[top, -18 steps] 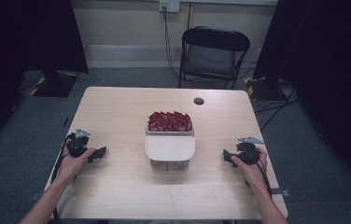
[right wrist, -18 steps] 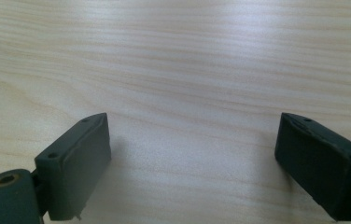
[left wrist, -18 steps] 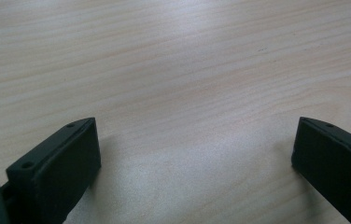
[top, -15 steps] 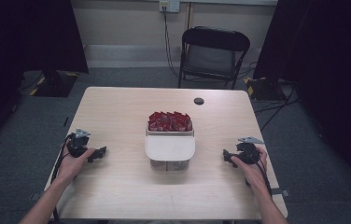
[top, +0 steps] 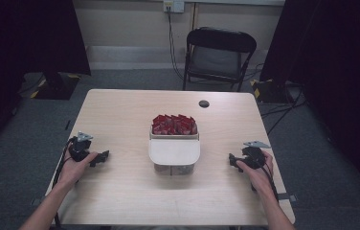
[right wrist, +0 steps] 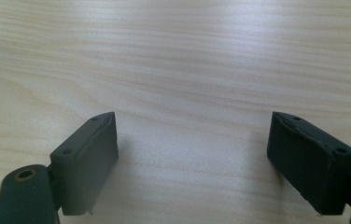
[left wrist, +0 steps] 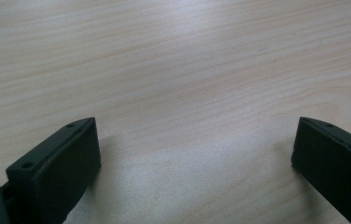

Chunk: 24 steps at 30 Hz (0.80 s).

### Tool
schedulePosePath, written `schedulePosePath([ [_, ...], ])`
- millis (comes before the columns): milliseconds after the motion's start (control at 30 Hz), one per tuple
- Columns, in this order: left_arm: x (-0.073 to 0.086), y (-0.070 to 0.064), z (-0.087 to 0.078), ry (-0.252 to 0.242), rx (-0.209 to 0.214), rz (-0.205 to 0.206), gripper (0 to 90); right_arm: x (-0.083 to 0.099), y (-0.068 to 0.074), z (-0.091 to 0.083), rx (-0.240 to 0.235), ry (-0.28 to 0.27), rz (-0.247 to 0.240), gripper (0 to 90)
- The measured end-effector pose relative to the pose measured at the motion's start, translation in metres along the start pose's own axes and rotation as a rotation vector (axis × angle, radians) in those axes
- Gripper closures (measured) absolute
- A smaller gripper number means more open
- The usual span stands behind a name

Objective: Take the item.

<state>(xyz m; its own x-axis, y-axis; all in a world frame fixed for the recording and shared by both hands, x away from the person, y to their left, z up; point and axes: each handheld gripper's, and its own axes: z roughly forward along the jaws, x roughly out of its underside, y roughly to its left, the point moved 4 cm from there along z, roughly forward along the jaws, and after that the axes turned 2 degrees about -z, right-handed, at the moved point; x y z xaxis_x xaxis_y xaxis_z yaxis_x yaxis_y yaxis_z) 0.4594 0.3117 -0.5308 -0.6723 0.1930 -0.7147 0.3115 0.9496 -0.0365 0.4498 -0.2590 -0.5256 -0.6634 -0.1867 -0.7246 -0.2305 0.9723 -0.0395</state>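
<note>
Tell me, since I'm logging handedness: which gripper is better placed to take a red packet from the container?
Neither clearly. The left gripper and right gripper flank the container about equally, both open and empty. The red packets sit centred at its far end.

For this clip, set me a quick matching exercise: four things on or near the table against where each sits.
Things:
1. red packets
2. white container
3. black chair
4. left hand-held gripper

Places:
A. beyond the table's far edge
B. table centre, nearer the person
C. table's left side, jaws open
D. table centre, just behind the white item

Pairs: 1-D, 2-B, 3-A, 4-C
</note>
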Motion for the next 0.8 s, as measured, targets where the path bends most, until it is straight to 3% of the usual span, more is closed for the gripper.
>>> schedulePosePath([
  [433,0.0,0.0,0.0,-0.002,-0.001,-0.003,0.6,-0.01,0.002,-0.011,-0.022,-0.035,0.049,19.2],
  [800,0.0,0.0,0.0,-0.002,-0.001,-0.003,0.6,-0.02,0.016,-0.02,-0.064,-0.075,0.038,20.7],
])
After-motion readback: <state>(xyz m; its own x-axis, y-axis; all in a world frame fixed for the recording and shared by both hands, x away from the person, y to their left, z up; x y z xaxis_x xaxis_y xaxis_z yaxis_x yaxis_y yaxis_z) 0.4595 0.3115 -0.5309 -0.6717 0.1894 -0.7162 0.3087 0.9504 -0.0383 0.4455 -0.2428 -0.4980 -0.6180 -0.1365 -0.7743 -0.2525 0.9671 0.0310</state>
